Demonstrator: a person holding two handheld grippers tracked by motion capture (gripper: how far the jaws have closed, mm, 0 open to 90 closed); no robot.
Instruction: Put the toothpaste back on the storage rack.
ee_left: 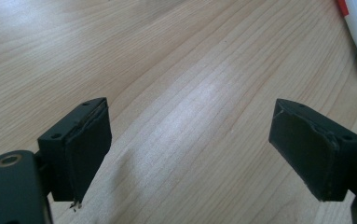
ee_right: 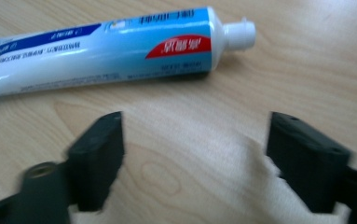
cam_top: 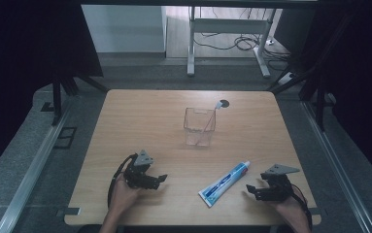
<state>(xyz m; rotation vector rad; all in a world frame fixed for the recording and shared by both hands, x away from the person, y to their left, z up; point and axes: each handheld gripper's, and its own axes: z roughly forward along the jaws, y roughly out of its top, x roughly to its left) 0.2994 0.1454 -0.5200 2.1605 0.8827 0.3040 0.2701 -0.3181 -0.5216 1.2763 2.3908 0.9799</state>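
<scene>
Down at the bottom of the high view, the right gripper (cam_top: 252, 188) rested on the table (cam_top: 140, 116) with its jaws spread and nothing between them. No earlier sight being at hand, only that stance could be told. The left gripper (cam_top: 162, 177), lower left of centre, likewise stood wide apart over bare wood, pinching nothing.

Just ahead of the right gripper lay the toothpaste tube (cam_top: 225, 183), flat and slanted, cap toward the upper right, near the jaws but not touching. In the right gripper view the tube (ee_right: 106, 51) crossed the upper frame, beyond the pads.

To take it well, the right gripper would probably need to ease forward until the tube sat squarely between the pads, gripping across the firmer part near the cap rather than the soft, crimped tail.

Farther up, at mid-table, a clear cup (cam_top: 199, 127) stood upright, well apart from the tube, holding what looked like a toothbrush (cam_top: 216, 108). Nothing blocked the path between.
</scene>
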